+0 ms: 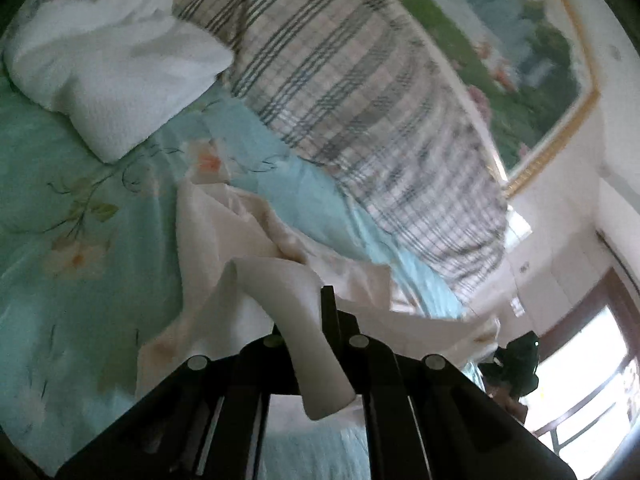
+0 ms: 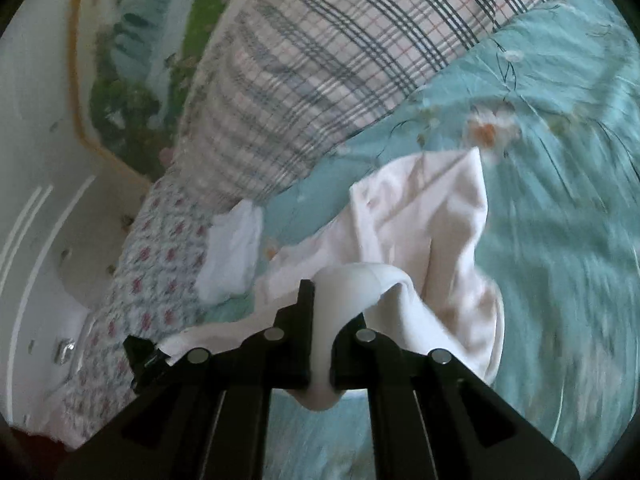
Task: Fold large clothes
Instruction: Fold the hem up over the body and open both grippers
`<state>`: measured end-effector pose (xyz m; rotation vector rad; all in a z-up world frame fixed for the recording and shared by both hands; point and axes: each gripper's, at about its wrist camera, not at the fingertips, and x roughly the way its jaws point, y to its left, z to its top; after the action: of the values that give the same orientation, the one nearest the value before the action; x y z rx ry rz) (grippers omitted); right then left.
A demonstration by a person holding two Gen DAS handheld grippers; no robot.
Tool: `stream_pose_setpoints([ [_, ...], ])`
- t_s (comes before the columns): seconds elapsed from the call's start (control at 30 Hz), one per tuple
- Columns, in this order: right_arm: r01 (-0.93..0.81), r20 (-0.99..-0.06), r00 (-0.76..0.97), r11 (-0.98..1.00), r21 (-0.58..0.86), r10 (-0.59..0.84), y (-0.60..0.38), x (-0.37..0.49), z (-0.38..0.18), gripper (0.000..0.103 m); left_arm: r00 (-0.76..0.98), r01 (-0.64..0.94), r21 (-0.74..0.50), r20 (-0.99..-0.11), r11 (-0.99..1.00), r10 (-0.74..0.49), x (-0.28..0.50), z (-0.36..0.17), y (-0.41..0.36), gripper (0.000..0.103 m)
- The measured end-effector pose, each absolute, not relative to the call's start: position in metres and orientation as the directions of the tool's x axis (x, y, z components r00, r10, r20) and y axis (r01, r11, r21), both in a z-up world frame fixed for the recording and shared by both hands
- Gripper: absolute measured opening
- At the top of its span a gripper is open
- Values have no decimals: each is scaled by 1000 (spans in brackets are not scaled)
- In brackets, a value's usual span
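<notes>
I see white garment [image 1: 248, 240] pinched in left gripper [image 1: 320, 320], jaws clamped on thick fold; right gripper [image 2: 320, 312] likewise closed on its edge [image 2: 420, 220]. Cloth stretched between both, lifted off bed, far part trailing on teal floral bedspread [image 1: 60, 200]. Plaid pillow [image 1: 340, 100] far side, framed landscape painting [image 1: 520, 40] on wall.

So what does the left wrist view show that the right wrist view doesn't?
Only the left view: a bright window and the right tongs at the garment's far end. Only the right view: a pink-flowered sheet. Both: each tongs, left and right, shut on the white garment, the teal floral bedspread, plaid pillow, folded white cloth and framed painting.
</notes>
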<state>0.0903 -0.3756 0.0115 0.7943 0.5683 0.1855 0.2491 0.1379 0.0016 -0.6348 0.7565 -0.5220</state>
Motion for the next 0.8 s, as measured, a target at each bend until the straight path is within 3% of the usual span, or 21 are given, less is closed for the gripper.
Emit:
stream_pose_setpoints([
  [0.33, 248, -590, 748, 697, 673, 303, -411, 211, -63, 7, 559, 58, -627, -624, 777, -545, 364, -81, 116, 3],
  [0.53, 313, -602, 712, 604, 733, 362, -424, 215, -95, 13, 538, 46, -661, -615, 749, -577, 366, -95, 119, 10],
  [0.63, 293, -546, 751, 554, 779, 371, -432, 192, -79, 36, 545, 111, -650, -593, 751, -593, 338, -74, 111, 23],
  [0.67, 268, -514, 781, 554, 788, 353, -433, 178, -68, 56, 538, 140, -648, -585, 748, -607, 328, -68, 105, 25],
  [0.7, 249, -493, 802, 561, 789, 337, -432, 170, -60, 70, 519, 178, -647, -578, 741, -630, 316, -63, 94, 27],
  [0.8, 125, -452, 822, 665, 736, 346, -406, 148, -33, 70, 419, 289, -662, -563, 692, -713, 289, -61, 53, 29],
])
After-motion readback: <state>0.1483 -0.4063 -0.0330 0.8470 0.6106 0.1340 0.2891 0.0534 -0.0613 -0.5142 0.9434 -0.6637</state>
